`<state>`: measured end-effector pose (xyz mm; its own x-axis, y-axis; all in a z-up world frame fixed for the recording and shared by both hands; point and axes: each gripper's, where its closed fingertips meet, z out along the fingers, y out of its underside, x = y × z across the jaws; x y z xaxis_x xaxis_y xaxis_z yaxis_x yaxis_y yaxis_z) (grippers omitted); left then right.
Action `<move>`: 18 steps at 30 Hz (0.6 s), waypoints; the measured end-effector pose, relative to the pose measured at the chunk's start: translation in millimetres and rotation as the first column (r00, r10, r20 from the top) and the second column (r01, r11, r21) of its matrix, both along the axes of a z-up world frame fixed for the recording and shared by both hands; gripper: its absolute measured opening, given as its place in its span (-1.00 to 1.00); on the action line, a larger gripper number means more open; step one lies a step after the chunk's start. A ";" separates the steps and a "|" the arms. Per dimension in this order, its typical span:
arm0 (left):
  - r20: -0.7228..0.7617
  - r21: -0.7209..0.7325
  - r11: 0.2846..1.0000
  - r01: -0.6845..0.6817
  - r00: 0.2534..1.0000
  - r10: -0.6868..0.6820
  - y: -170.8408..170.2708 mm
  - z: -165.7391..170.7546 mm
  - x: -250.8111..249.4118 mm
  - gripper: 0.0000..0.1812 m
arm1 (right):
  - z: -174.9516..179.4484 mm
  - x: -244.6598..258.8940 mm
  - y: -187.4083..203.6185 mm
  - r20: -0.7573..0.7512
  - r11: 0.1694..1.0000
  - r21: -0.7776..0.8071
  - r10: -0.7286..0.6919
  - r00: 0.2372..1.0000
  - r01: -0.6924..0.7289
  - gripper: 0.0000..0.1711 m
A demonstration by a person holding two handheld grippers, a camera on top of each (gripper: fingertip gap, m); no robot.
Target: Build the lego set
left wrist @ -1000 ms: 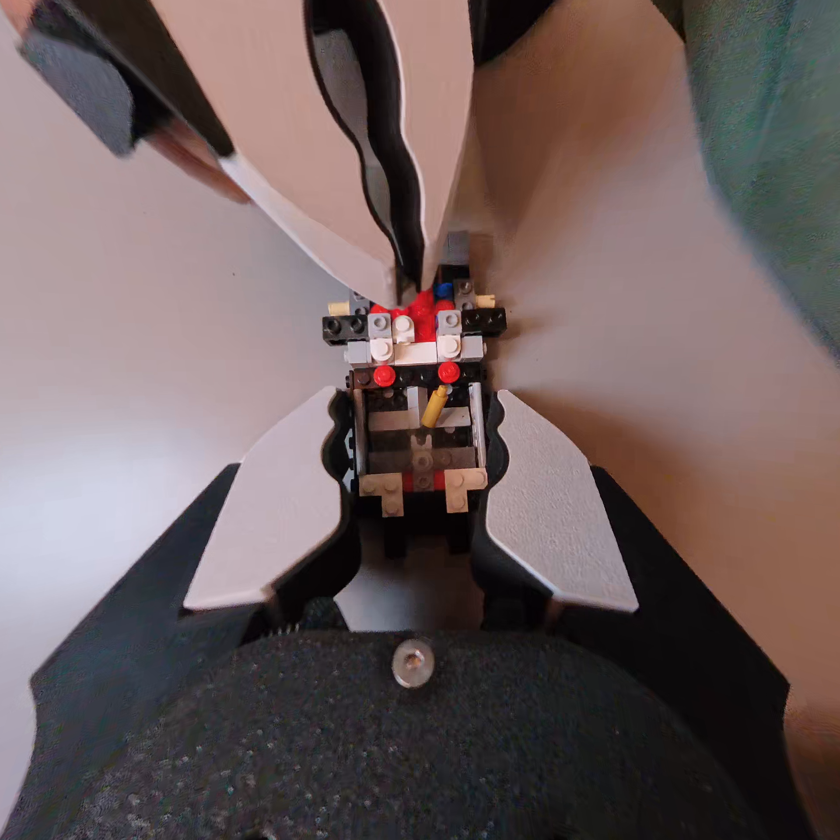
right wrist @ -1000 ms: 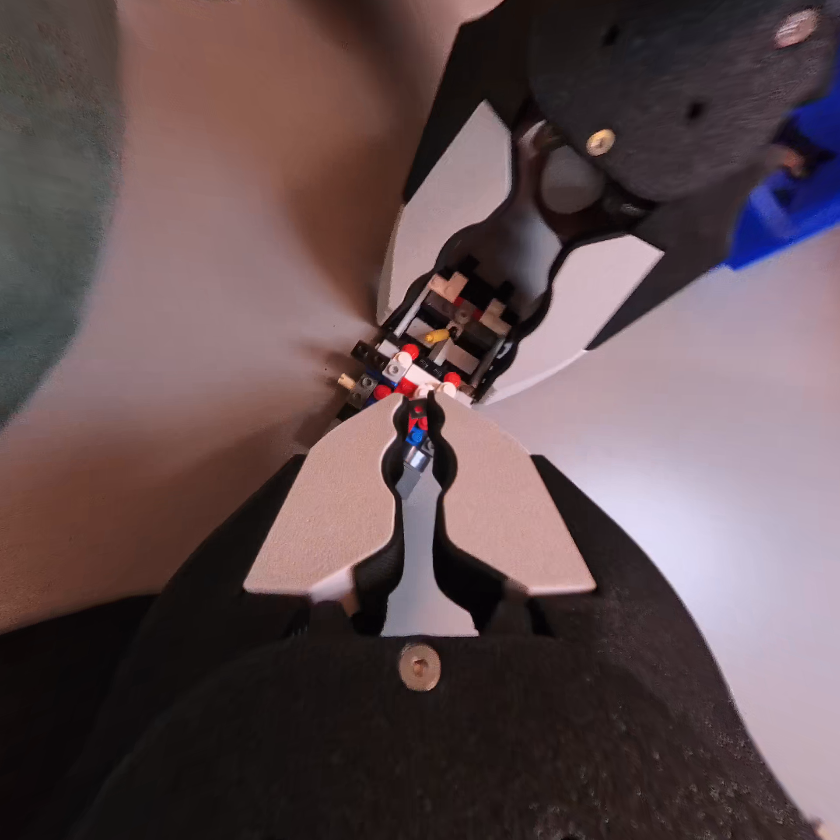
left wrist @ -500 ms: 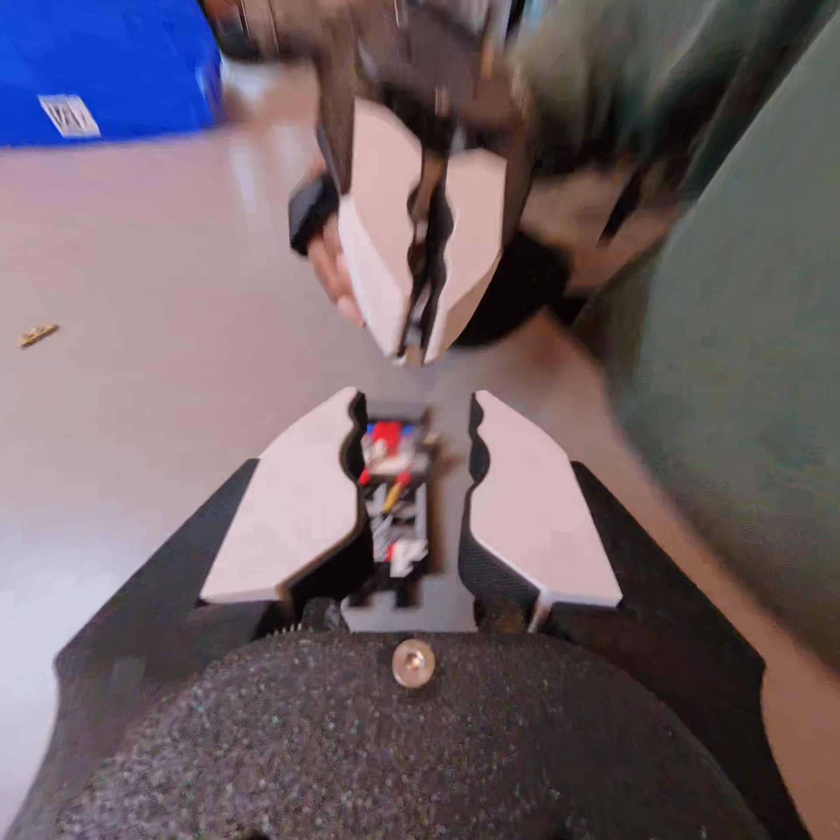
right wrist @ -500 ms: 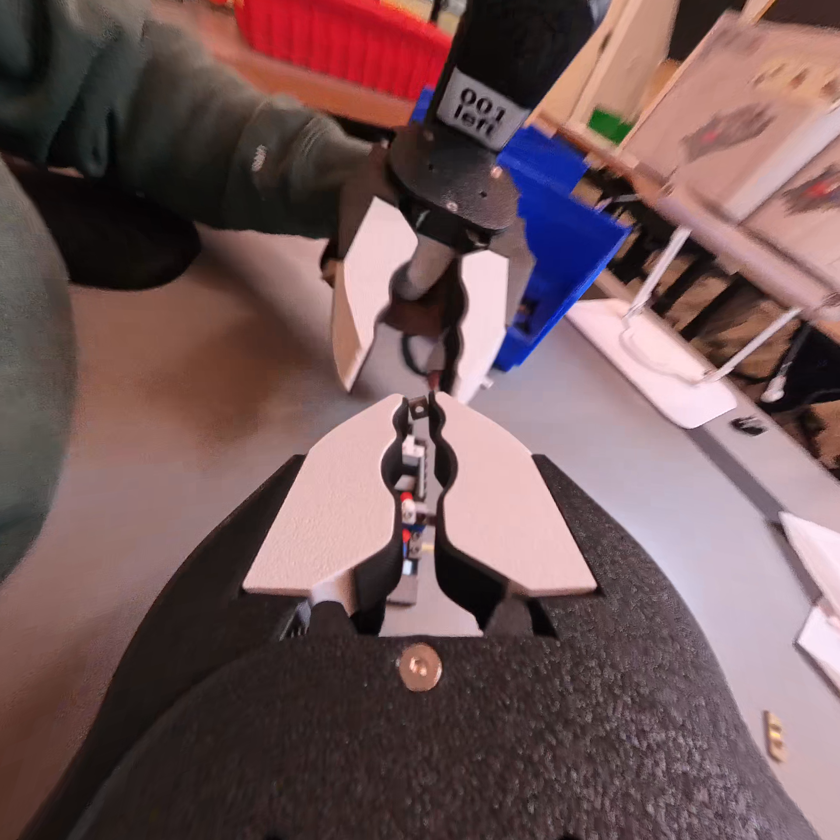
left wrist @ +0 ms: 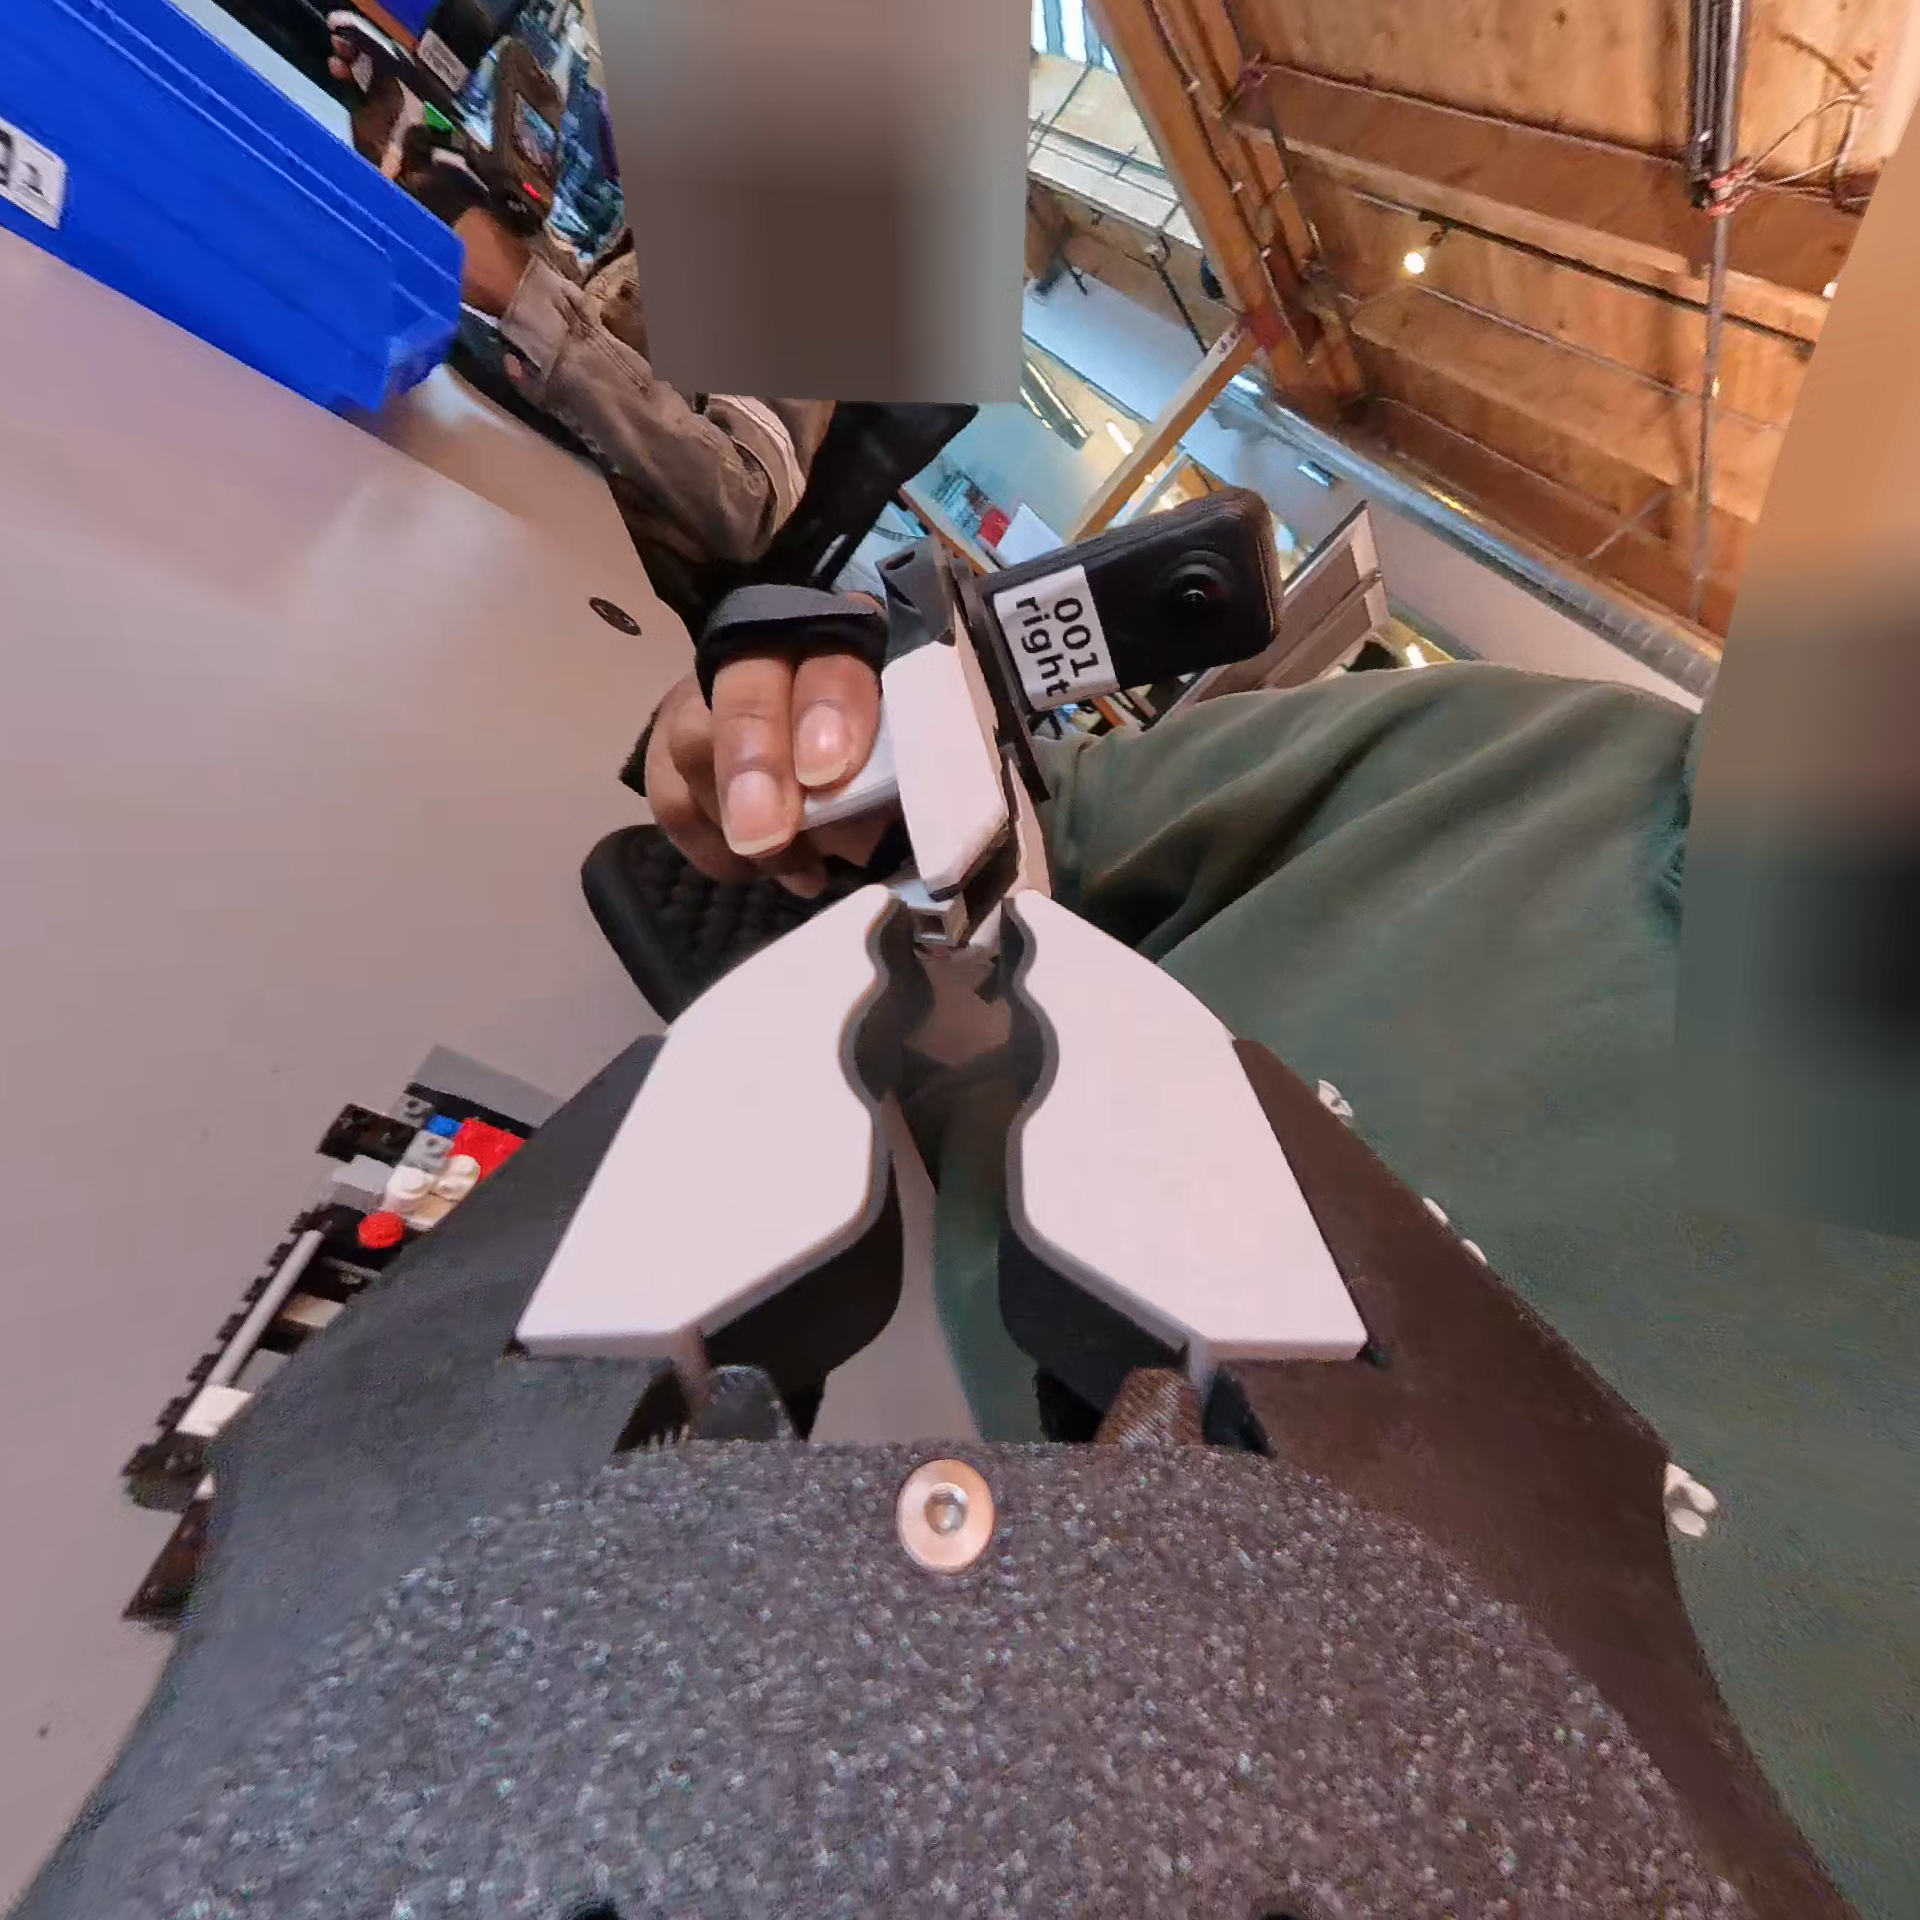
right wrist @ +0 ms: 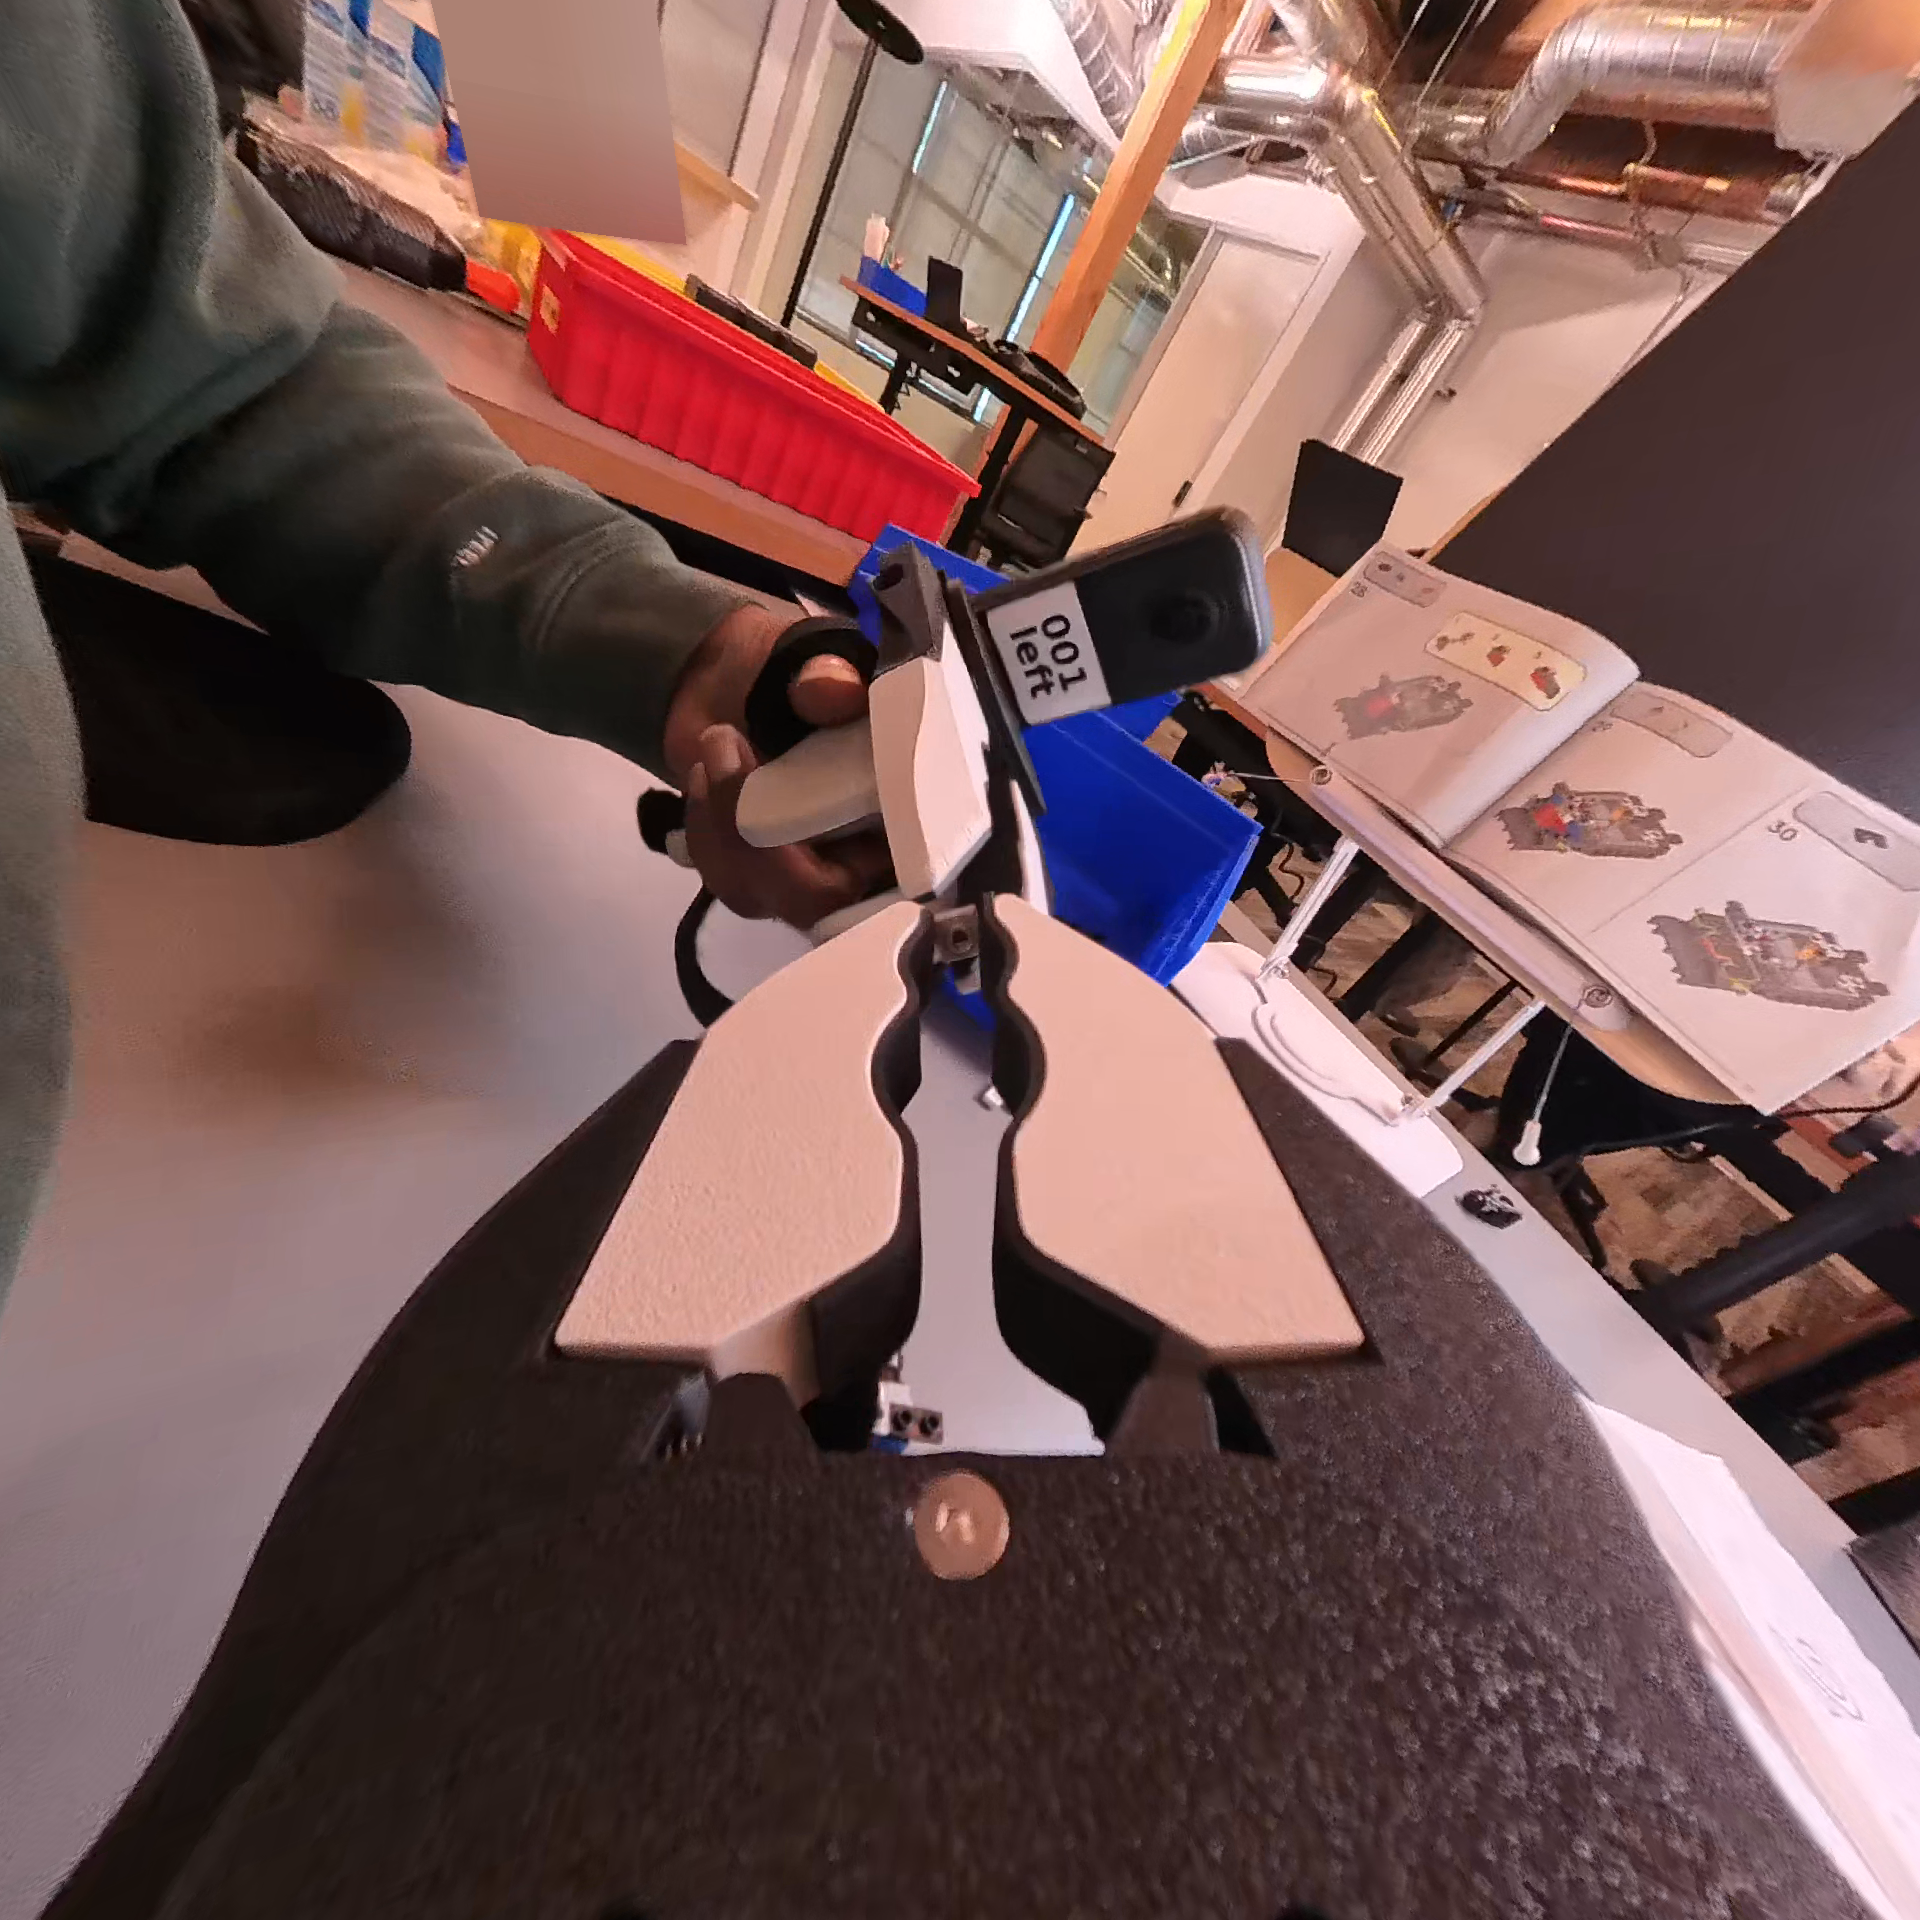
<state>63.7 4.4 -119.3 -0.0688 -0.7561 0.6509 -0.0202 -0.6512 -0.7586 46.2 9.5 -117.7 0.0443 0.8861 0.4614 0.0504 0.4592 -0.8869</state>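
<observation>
Pinching small grey brick point(right wrist: 956, 940) with right gripper point(right wrist: 954, 923); left gripper point(left wrist: 948, 916) narrowed around brick, contact unclear. Probably light, rigid, slippery: favouring flat sides.

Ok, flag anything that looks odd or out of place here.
One thing: a small grey piece sits pinched in the right gripper, off the table, with the left gripper tip-to-tip against it. The brick model lies apart on the table. Nothing looks spilled or broken.

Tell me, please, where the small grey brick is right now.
The small grey brick sits pinched at the tips of the right gripper, raised off the table, with the left gripper tip to tip against it.
</observation>
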 end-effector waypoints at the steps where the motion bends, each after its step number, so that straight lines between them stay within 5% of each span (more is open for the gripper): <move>1: -0.020 0.020 0.999 -0.029 0.999 0.029 4.0 0.2 -1.7 -0.91 | -0.1 0.4 2.2 0.005 1.000 0.003 -0.013 1.000 0.013 -0.90; 4: -0.259 0.190 0.955 -0.228 0.926 0.273 41.9 -13.3 -30.7 -0.92 | -7.9 5.9 18.6 0.071 0.993 -0.089 -0.069 0.995 0.075 -0.75; 5: -0.398 0.347 0.887 -0.305 0.808 0.434 64.7 -25.5 -57.1 -0.91 | -18.0 8.5 23.8 0.138 0.986 -0.144 -0.067 0.988 0.086 -0.67; 7: -0.588 0.628 0.720 -0.295 0.426 0.688 99.9 -45.4 -128.4 -0.91 | -43.0 16.2 29.1 0.269 0.981 -0.173 -0.033 0.962 0.083 -0.67; 9: -0.731 0.637 0.743 -0.205 0.144 0.667 102.1 -69.7 -180.3 -0.80 | -70.1 23.0 34.0 0.398 0.985 -0.152 -0.011 0.917 0.078 -0.68; 10: -0.780 0.600 0.777 -0.190 0.077 0.621 99.1 -81.5 -194.2 -0.66 | -82.2 25.0 33.4 0.455 0.985 -0.161 0.021 0.890 0.059 -0.69; 15: -0.858 0.502 0.851 -0.157 0.031 0.512 86.0 -108.5 -206.1 -0.39 | -109.9 25.8 36.2 0.597 0.988 -0.152 0.108 0.795 -0.020 -0.70; 18: -0.800 0.577 0.813 -0.084 0.145 0.582 81.4 -93.9 -178.2 -0.40 | -121.0 29.4 33.9 0.687 0.987 -0.108 0.161 0.709 -0.119 -0.72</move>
<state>-114.5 85.7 -213.2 0.6950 -0.6655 -0.2721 -0.6962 -0.5283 -0.4860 75.5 43.3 -238.7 -0.3946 0.8794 0.2663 0.5977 0.4658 -0.6526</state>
